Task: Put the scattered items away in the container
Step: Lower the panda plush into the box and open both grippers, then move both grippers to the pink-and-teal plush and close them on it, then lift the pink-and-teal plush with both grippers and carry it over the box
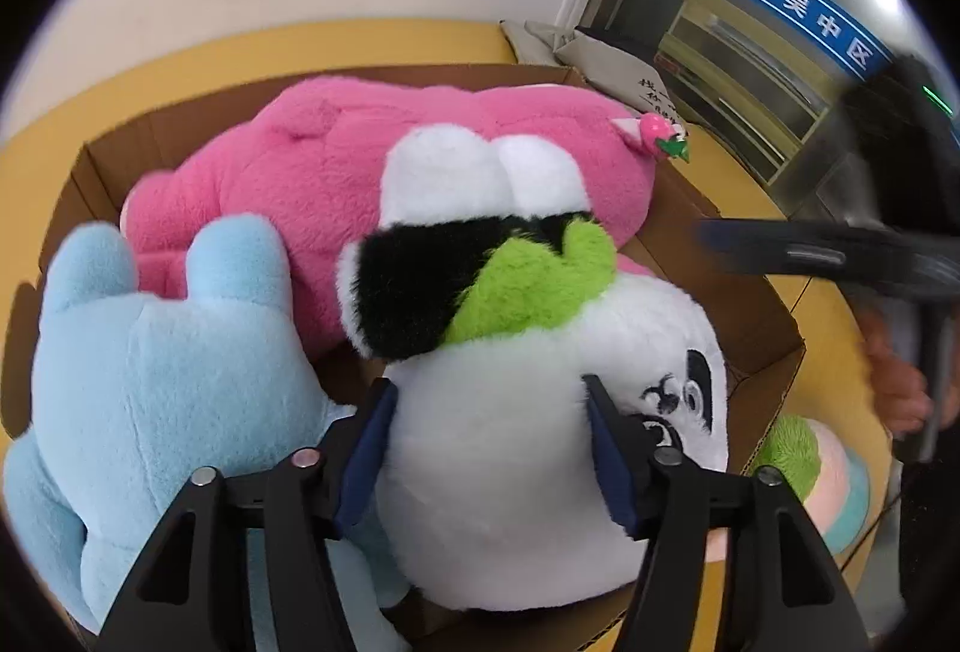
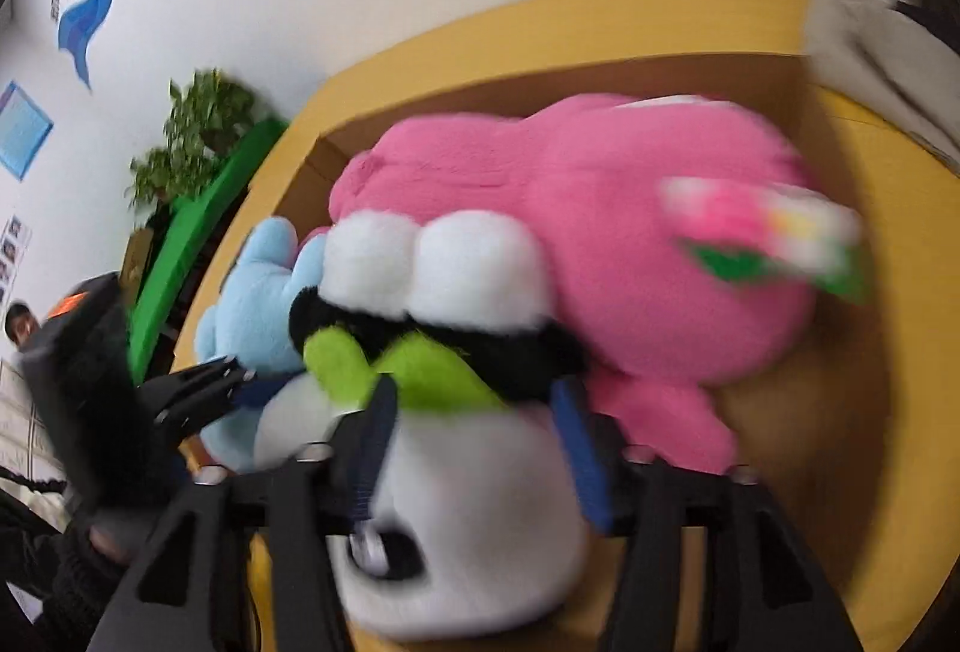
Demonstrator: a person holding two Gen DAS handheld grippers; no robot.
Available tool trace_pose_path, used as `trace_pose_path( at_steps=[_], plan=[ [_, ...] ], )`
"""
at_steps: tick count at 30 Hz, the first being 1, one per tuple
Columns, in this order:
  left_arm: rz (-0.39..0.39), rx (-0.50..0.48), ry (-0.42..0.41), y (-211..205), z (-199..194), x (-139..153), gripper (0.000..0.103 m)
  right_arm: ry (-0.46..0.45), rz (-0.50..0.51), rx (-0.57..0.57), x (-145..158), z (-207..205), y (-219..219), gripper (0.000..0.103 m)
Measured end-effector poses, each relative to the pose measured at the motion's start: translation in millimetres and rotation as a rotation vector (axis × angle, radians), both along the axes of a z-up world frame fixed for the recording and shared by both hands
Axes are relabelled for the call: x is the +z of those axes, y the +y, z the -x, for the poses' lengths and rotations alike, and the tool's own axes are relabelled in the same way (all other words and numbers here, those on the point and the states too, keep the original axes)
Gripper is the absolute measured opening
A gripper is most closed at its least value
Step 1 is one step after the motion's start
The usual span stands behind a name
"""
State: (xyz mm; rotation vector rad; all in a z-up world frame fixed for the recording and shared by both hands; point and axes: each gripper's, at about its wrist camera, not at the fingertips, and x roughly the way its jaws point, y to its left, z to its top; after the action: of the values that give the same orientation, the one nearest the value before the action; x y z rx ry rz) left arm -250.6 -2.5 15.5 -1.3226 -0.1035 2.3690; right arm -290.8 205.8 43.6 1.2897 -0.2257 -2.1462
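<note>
A cardboard box (image 1: 756, 316) on a yellow table holds a pink plush (image 1: 336, 172), a light blue plush (image 1: 168, 370) and a white panda plush (image 1: 510, 442) with black and green parts. My left gripper (image 1: 489, 400) has its jaws wide apart on both sides of the panda's white body. My right gripper (image 2: 474, 394) also straddles the panda plush (image 2: 474, 520) from the other side, jaws wide. The pink plush (image 2: 600, 232) and blue plush (image 2: 264, 286) lie behind it. The right gripper (image 1: 840, 250) shows blurred at the right of the left wrist view.
A pastel plush with green tuft (image 1: 822, 478) lies on the yellow table (image 1: 840, 328) outside the box at right. Grey bags (image 1: 600, 57) sit at the table's far corner. A potted plant (image 2: 198, 135) and green bench stand at left.
</note>
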Motion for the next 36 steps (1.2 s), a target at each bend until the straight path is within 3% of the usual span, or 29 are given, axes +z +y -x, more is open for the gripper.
trace_pose_path(
  at_steps=[2, 4, 8, 12, 14, 16, 17, 22, 31, 32, 36],
  plan=[
    [-0.019, 0.007, -0.012, -0.9, 2.2, -0.3, 0.067, 0.053, 0.027, 0.001, 19.1, -28.9, 23.1, 0.084],
    [-0.018, 0.024, -0.001, -3.7, -4.8, 2.3, 0.068, 0.159, -0.008, 0.015, 38.9, -82.2, 50.2, 0.100],
    [-0.033, 0.076, 0.066, -6.4, -27.7, 27.4, 0.065, 0.270, -0.095, 0.057, 42.0, -170.0, 85.4, 0.103],
    [-0.127, 0.053, 0.120, -2.0, -73.3, 52.5, 0.066, 0.255, -0.211, 0.093, -1.7, -222.7, 94.3, 0.103],
    [-0.151, 0.035, 0.114, 12.4, -88.1, 50.0, 0.066, 0.207, -0.280, 0.065, -34.3, -227.9, 93.4, 0.102],
    [-0.167, 0.008, 0.079, 27.0, -104.6, 37.3, 0.066, 0.169, -0.311, 0.047, -59.9, -229.0, 84.0, 0.090],
    [-0.172, 0.001, 0.063, 33.5, -107.9, 30.2, 0.066, 0.168, -0.312, 0.041, -64.5, -229.9, 82.9, 0.090],
    [-0.221, -0.048, -0.002, 61.6, -118.3, 0.4, 0.066, 0.166, -0.254, 0.012, -68.6, -249.8, 68.6, 0.083],
    [-0.300, -0.167, -0.078, 103.5, -129.6, -32.3, 0.066, 0.163, -0.304, -0.011, -72.2, -292.9, 37.8, 0.085],
    [-0.314, -0.168, -0.087, 103.9, -129.9, -34.5, 0.060, 0.166, -0.315, -0.010, -73.0, -294.4, 36.2, 0.086],
    [-0.328, -0.169, -0.106, 105.4, -129.9, -38.2, 0.055, 0.156, -0.331, 0.020, -82.0, -299.6, 36.2, 0.092]
  ],
)
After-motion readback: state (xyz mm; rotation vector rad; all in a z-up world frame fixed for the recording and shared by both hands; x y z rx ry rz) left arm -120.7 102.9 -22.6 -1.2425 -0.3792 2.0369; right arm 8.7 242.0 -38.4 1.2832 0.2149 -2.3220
